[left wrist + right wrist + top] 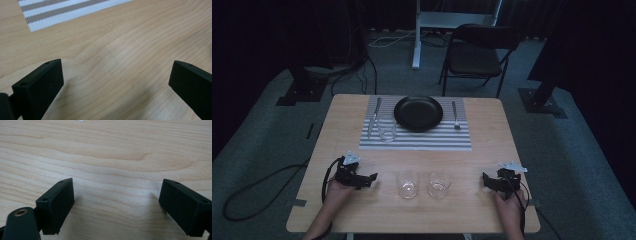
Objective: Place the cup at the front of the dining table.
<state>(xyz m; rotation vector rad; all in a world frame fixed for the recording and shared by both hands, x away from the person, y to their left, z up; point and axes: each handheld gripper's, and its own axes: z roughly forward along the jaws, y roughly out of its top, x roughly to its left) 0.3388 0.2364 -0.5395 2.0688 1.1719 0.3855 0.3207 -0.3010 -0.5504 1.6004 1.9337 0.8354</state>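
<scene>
Both the left gripper and right gripper gape wide beside two unmarked glasses

Two clear, empty drinking glasses, upright, side by side near the front edge of the wooden table: left glass and right glass, just apart, not touching. Stood between the two grippers, in front of the striped placemat.

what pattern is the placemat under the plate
Grey and white stripes on the placemat; the high view shows it best.
</scene>
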